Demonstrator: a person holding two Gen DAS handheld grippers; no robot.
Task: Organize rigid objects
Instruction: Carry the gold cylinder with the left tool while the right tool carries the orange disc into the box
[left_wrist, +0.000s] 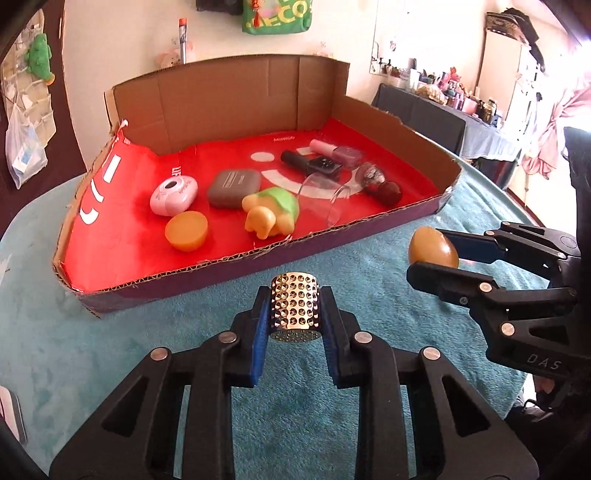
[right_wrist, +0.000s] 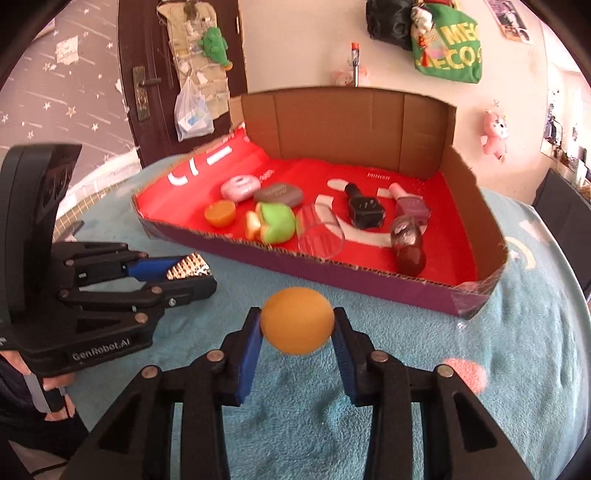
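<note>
Going left to right, the left gripper (left_wrist: 294, 314) is clamped on a perforated metal cylinder (left_wrist: 294, 306), blue pads pressing its two sides, its long axis upright and tipped slightly back between the fingers. From this tool the cardboard tray (left_wrist: 258, 254) lies ahead at about twelve o'clock, its low front wall just beyond the cylinder, so a short forward carry over that wall looks like what is called for. Inside, on the red liner, the floor at eleven o'clock between the orange half-round (left_wrist: 186, 230) and the front wall looks free; the yellow-green toy (left_wrist: 271, 214) and the tipped clear glass (left_wrist: 325, 203) crowd twelve to one o'clock. Further right, the right gripper (right_wrist: 297, 326) is closed narrowly on an orange egg-shaped ball (right_wrist: 297, 320), long axis crosswise between the pads and clear of the teal cloth (right_wrist: 480, 350). From it the tray sits at twelve to one o'clock, with the dark round bottle (right_wrist: 408, 245) nearest the wall. Both hands appear about equally near the tray; I judge the left slightly closer to open floor.
</note>
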